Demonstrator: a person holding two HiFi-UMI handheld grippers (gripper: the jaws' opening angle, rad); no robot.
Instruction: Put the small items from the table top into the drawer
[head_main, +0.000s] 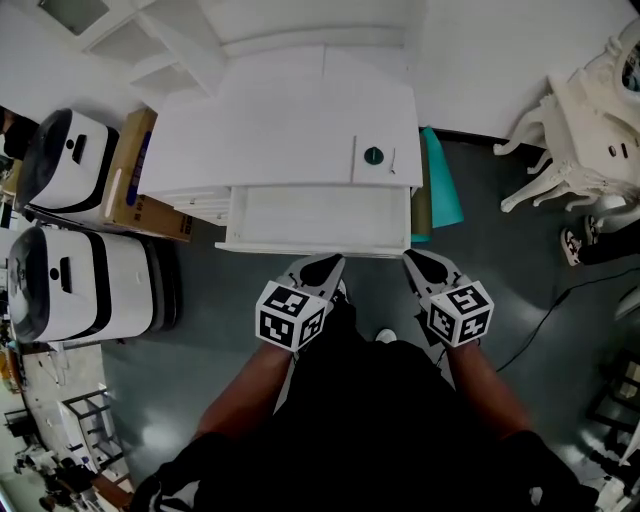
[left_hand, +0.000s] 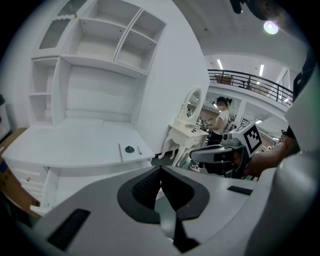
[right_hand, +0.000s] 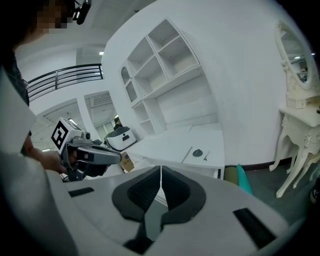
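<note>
The left claw and right claw are hanging just in front of the open drawer, each with its 2 jaws pressed together and gripping nothing. A small dark round item is sitting on the white surface, near its right edge.

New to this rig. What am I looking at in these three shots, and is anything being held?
No robot: a person holds a two-jaw gripper in each hand. The top-down picture comes from a camera on the person's head; the other two from cameras riding on each gripper, looking along its jaws. The left gripper and right gripper hover before a white desk whose drawer is open. On the desk top lies a small dark round item with a thin sliver beside it, too small to identify. Both pairs of jaws are together, holding nothing.
</note>
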